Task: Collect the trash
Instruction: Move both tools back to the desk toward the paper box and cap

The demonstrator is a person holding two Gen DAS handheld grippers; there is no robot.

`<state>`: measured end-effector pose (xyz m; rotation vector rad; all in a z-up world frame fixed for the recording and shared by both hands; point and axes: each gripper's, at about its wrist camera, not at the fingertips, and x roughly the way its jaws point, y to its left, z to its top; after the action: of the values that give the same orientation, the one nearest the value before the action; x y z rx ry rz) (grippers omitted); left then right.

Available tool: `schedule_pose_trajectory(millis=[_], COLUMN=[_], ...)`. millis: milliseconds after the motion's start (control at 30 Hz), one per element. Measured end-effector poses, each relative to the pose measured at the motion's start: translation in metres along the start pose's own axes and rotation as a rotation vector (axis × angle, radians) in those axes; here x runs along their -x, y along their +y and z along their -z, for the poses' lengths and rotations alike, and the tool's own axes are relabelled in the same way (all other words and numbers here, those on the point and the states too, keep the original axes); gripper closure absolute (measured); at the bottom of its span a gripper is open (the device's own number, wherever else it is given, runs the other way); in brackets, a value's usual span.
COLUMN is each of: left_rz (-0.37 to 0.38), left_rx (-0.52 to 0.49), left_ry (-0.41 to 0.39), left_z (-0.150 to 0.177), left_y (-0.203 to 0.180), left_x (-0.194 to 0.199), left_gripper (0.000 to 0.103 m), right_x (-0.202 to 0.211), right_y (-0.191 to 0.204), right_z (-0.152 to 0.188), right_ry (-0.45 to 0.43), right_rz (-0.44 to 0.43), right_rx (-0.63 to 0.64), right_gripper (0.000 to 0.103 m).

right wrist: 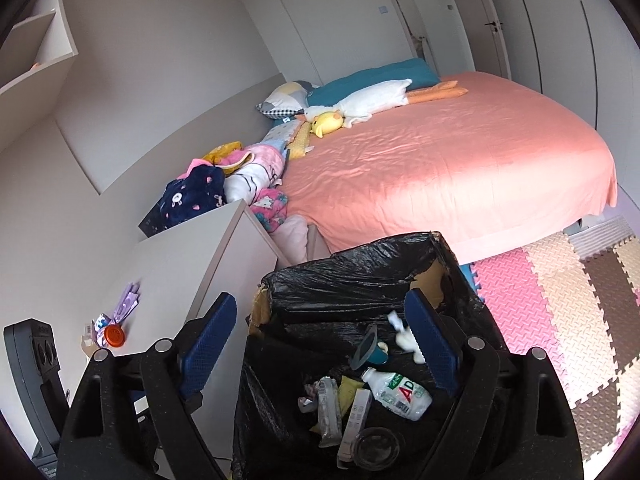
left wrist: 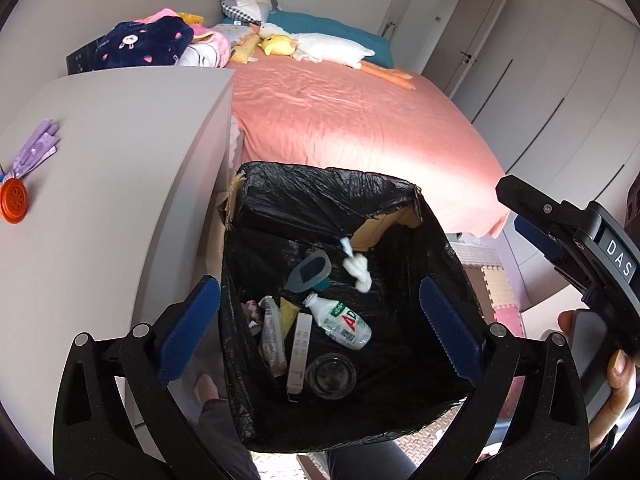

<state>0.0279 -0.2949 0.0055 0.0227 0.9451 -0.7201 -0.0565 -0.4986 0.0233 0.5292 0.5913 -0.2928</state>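
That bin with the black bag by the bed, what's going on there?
A person is tidying a bedroom with two hand-held grippers. Both the left gripper and right gripper hang open and empty over the bag-lined trash bin. A white crumpled tissue shows against the liner, above a plastic bottle, a clear cup and wrappers. An orange lid sits on the nightstand.

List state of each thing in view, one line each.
left gripper: open, empty, over the bin
right gripper: open, empty, over the bin
bin: open, black liner, part full
tissue: crumpled, inside the bin
bottle: lying on its side in bin
orange lid: flat on the white cabinet
door: shut
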Motion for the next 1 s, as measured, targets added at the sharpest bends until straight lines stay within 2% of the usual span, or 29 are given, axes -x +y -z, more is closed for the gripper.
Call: schedule_pose_trajectory(millis=[233,467,1000], left_rz=[-0.004,-0.04,-0.195], left_rx=[0.012,0.049,0.176], left_ry=[-0.035,-0.079,-0.166], left_z=[0.004,0.004,0.007], left_y=[0.012,0.039,0.128], left_x=[0.01,0.027,0.07], left_gripper=[0.006,0.006,0.006], right_x=[-0.004,-0.014,-0.049], right_y=[0.018,0.055,0.136], right_z=[0.005,0.013,0.037], right_ry=[0.011,0.029,0.1], right_rz=[-0.029,-0.092,-0.183], right_rx=[0.028,0.092,0.183], right_gripper=[0.017,0.017,0.017])
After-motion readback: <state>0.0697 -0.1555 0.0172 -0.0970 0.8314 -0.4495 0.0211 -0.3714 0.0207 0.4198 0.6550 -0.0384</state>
